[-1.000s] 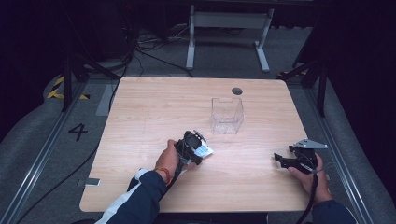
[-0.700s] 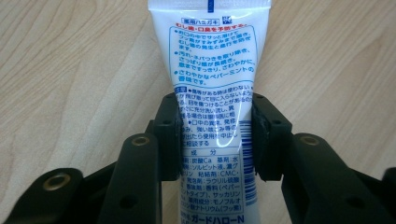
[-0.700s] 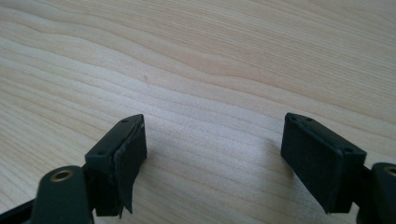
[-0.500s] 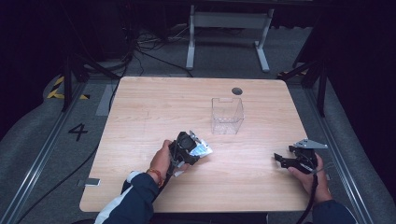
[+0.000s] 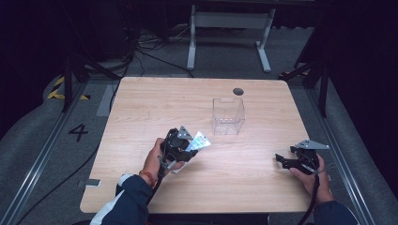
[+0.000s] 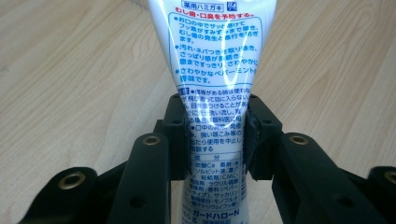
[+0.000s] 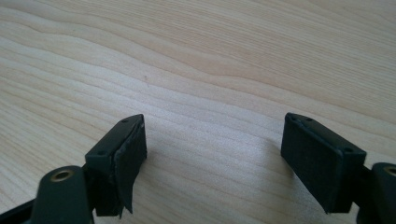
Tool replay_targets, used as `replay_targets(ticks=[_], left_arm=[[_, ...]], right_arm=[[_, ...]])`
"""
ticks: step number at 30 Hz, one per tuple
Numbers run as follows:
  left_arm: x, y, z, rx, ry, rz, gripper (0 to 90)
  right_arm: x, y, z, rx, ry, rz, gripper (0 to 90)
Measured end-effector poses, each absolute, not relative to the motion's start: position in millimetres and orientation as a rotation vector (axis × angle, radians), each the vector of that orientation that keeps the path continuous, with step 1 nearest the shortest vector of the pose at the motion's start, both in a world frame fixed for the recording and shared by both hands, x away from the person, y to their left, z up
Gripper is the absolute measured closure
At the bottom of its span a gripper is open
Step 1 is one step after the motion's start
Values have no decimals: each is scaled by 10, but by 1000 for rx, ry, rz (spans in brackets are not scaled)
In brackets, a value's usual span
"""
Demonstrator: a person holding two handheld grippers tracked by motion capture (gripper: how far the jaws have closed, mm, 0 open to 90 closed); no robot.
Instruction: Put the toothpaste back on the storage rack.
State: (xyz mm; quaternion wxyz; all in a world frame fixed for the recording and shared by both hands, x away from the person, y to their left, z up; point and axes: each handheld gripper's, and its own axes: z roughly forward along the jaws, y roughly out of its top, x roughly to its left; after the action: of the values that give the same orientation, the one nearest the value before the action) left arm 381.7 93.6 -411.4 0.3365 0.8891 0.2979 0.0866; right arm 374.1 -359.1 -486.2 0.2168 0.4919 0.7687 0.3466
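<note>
Wooden table (image 5: 141,103), left tongs (image 6: 215,135) pinching toothpaste tube (image 6: 212,70) mid-body, right tongs (image 7: 212,158) spread

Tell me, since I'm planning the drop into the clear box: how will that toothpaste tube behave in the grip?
The toothpaste tube is pinched between the left gripper's pads, so it probably gives softly rather than staying stiff. Its glossy skin shows glare, so it may slip. Its flat, wide end makes rolling unlikely.

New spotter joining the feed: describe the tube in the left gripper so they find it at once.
On the wooden table, look near the front edge, left of the clear plastic box. There the left gripper clamps a white toothpaste tube, the only item with blue and red Japanese print.
</note>
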Motion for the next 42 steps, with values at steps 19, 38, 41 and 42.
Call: replay_targets(ticks=[19, 38, 41, 42], left_arm=[[3962, 881, -3786, 2187, 717, 282, 674], [4164, 805, -3505, 2079, 686, 320, 676], [4200, 791, -3448, 2064, 679, 322, 676], [4200, 791, -3448, 2064, 679, 322, 677]], right_arm=[[3742, -3592, -4861, 1362, 2131, 960, 227], [3743, -3593, -4861, 1361, 2133, 961, 227], [3743, -3593, -4861, 1361, 2133, 961, 227], [3743, -3593, -4861, 1360, 2133, 960, 227]])
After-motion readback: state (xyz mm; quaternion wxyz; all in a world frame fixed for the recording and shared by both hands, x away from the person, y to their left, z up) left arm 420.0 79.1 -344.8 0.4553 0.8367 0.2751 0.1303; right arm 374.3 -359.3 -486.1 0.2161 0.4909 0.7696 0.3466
